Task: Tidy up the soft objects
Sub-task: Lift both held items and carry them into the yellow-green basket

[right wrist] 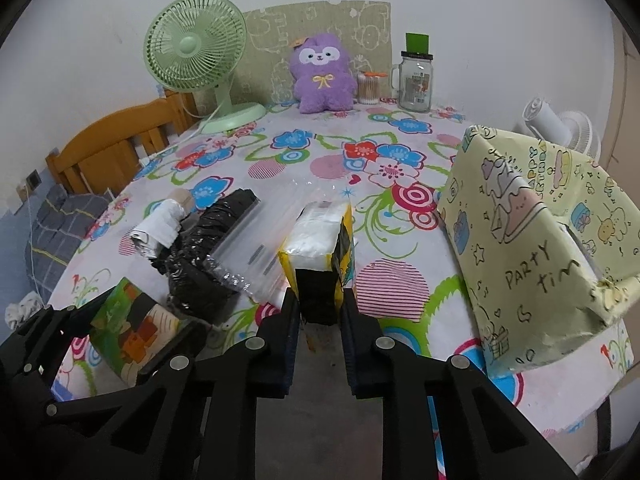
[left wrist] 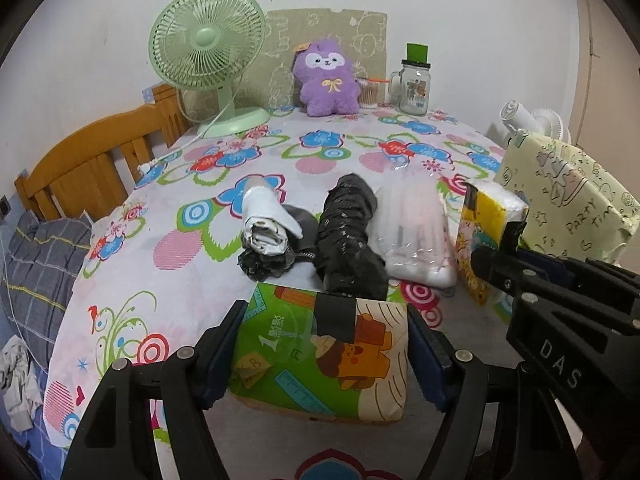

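Left wrist view: left gripper (left wrist: 326, 354) spread wide, clamping green tissue pack (left wrist: 320, 356).
Right wrist view: right gripper (right wrist: 320, 312) narrow, pinching yellow tissue pack (right wrist: 318, 252) on end.

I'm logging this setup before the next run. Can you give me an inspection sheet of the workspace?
Surface: table under a floral cloth.
Job's things: green tissue pack, yellow tissue pack, black bag roll, white roll, clear bag.
Clutter: green fan, purple plush, jar, swab pot, wrapped box.
Grippers: left claw shut on green tissue pack; right claw shut on yellow tissue pack.
Cables: fan cord trails across the cloth.
Surroundings: wooden headboard, white fan, wall.
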Motion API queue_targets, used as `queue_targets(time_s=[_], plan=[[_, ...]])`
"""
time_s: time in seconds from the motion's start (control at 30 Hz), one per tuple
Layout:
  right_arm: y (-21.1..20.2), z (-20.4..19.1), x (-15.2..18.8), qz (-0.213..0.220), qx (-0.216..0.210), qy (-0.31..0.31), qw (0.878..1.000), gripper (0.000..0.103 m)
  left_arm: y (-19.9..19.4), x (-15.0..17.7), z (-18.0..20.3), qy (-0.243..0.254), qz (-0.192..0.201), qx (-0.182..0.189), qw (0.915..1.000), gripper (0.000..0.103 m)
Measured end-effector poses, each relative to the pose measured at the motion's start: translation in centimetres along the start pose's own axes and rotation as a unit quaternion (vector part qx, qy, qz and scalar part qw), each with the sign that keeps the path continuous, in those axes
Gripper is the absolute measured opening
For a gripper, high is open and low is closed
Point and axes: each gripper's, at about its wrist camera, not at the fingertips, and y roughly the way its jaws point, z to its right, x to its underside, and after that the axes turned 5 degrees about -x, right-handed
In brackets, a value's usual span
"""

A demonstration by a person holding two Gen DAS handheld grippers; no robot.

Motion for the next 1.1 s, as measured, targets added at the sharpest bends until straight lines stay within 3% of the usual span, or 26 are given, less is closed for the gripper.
queue_targets(time_s=[0.4,1.1], plan=[[-2.8,-0.3,-0.4,0.030,-0.005,-0.003,1.000,0.022,-1.7,-1.1,0.7,0.000,0.024,-0.002,0.9997,0.076],[-7.4,1.2,-4.0,0.068,0.002,0.003,0.998,0.022,-5.2,-5.1,2.3,0.001,0.064,0.008,0.9979,0.076]])
